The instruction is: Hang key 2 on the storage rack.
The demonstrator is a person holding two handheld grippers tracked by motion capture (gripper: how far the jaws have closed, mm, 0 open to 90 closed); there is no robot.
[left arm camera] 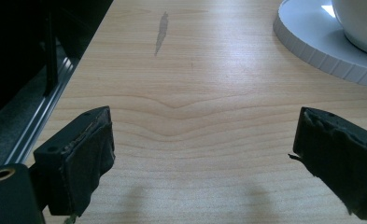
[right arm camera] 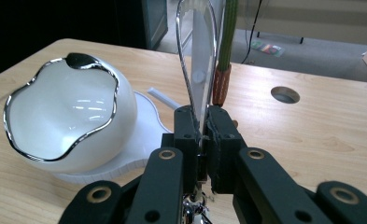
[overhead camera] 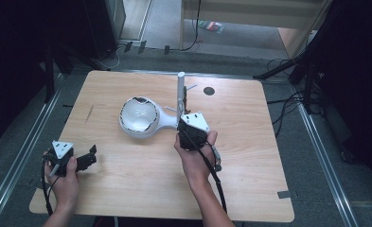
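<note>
Right claw [right arm camera: 202,135] pinching flat chrome-rimmed utensil [right arm camera: 197,51] beside white chrome-rimmed bowl [right arm camera: 69,121]; left claw [left arm camera: 204,158] spread over wooden surface [left arm camera: 195,93].

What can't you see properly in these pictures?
- High view: the right gripper has its jaws tucked under its own body and the hand, so the grip is covered there.
- Right gripper view: the thin silver loop is cut off by the top edge; its lower end sits behind the jaws.
- Left gripper view: the white bowl and its base run off the right edge.
</note>
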